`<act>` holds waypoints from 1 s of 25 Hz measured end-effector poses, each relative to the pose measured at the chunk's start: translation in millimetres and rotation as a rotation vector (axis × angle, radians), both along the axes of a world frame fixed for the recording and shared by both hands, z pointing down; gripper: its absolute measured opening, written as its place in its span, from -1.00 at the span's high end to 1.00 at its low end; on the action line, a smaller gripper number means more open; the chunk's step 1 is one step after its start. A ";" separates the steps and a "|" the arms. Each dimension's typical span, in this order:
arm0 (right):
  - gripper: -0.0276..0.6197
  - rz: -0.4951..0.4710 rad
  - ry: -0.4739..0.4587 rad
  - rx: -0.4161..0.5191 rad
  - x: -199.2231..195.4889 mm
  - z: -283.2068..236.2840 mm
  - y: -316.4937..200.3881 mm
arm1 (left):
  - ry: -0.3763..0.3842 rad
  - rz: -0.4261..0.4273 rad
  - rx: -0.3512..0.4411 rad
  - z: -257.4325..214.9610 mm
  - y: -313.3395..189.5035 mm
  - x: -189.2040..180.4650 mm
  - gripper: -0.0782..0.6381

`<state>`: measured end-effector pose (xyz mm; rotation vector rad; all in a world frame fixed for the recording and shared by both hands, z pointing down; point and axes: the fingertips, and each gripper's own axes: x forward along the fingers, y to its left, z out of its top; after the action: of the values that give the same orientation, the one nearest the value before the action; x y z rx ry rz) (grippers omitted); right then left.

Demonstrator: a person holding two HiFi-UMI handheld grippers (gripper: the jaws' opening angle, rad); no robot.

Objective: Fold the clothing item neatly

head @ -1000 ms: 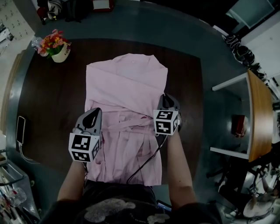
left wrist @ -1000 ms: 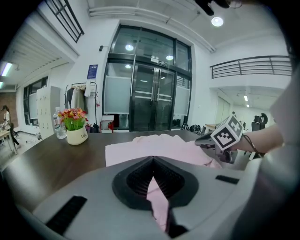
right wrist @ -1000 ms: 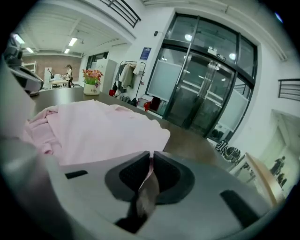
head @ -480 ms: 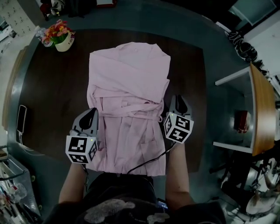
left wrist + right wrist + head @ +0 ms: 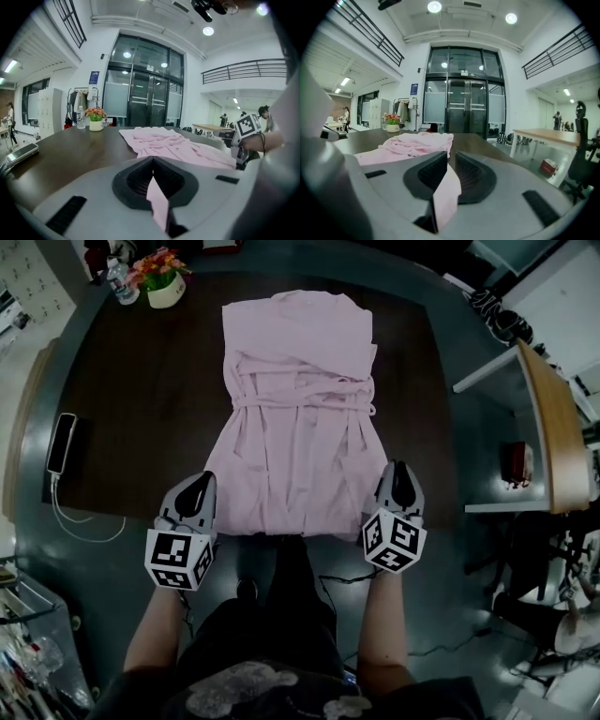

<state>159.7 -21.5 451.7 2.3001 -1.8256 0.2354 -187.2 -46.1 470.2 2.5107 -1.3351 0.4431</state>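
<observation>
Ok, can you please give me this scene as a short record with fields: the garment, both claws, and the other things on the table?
garment: pink robe, lying flat on the dark table, collar at the far side
belt: belt tied across the waist
left claw: left claw shut on the robe's near left hem corner
right claw: right claw shut on the near right hem corner
other items: flower pot at the far left corner; phone at the left edge
fold status: lower half not yet folded up

Creased pink cloth garment (image 5: 300,418) looks soft and matt, the dark brown wood table (image 5: 141,427) smooth with slight sheen, left gripper (image 5: 200,486) and right gripper (image 5: 401,474) shells smooth matt grey plastic, ribbed black pads (image 5: 138,180) rubbery-looking.
</observation>
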 end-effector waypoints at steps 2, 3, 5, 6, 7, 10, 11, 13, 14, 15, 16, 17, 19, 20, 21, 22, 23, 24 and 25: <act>0.78 0.025 0.018 0.003 -9.6 3.1 46.7 | -0.005 0.020 0.002 8.7 33.7 -15.4 0.76; 0.79 0.044 0.019 -0.005 -12.1 7.6 70.2 | -0.008 0.026 0.003 14.3 49.2 -22.6 0.76; 0.78 0.090 0.014 -0.052 -11.3 25.5 116.8 | -0.006 0.028 0.005 28.2 77.7 -35.2 0.76; 0.78 0.111 0.009 -0.081 -9.5 38.2 138.8 | -0.001 0.026 0.012 35.5 90.3 -41.4 0.76; 0.78 0.122 0.003 -0.110 -8.3 52.8 159.0 | 0.003 0.024 0.026 42.9 101.8 -47.6 0.76; 0.56 0.076 -0.013 -0.224 -15.0 107.2 204.8 | -0.014 0.040 0.060 75.8 132.8 -61.7 0.75; 0.47 0.050 -0.024 -0.264 -19.8 126.2 215.2 | -0.028 0.057 0.049 91.6 141.9 -63.6 0.75; 0.41 0.011 -0.062 -0.319 -30.2 160.9 228.5 | -0.054 0.105 0.006 124.4 156.7 -63.8 0.74; 0.37 -0.002 -0.079 -0.333 -33.7 176.5 231.4 | -0.061 0.131 -0.014 139.7 162.0 -62.2 0.64; 0.35 -0.012 -0.091 -0.340 -34.8 191.1 231.5 | -0.065 0.153 -0.029 153.9 165.2 -59.8 0.47; 0.34 -0.021 -0.097 -0.341 -33.3 204.7 228.9 | -0.067 0.165 -0.036 166.8 166.0 -56.9 0.36; 0.30 -0.032 -0.098 -0.342 -30.3 217.8 224.2 | -0.070 0.169 -0.035 178.1 164.5 -53.9 0.29; 0.21 -0.068 -0.090 -0.355 -24.5 243.6 213.9 | -0.096 0.161 -0.029 200.3 158.4 -50.4 0.18; 0.15 -0.088 -0.089 -0.362 -22.1 256.0 209.5 | -0.116 0.156 -0.028 211.6 155.1 -49.6 0.18; 0.11 -0.105 -0.095 -0.364 -19.0 267.2 205.4 | -0.134 0.152 -0.026 222.1 151.3 -48.2 0.18; 0.09 -0.118 -0.105 -0.360 -14.4 276.5 201.3 | -0.143 0.147 -0.023 231.8 147.0 -46.1 0.17; 0.08 -0.130 -0.115 -0.351 -8.6 284.2 197.2 | -0.143 0.137 -0.021 241.1 142.6 -44.0 0.16; 0.08 -0.143 -0.123 -0.339 -2.6 290.8 192.4 | -0.135 0.125 -0.022 250.1 137.8 -42.1 0.15; 0.08 -0.161 -0.129 -0.326 3.0 296.6 186.6 | -0.122 0.116 -0.024 258.6 132.5 -40.0 0.15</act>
<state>162.7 165.0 748.3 1.9474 -1.8584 0.6189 -227.2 86.4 728.8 2.5871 -1.2222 0.6422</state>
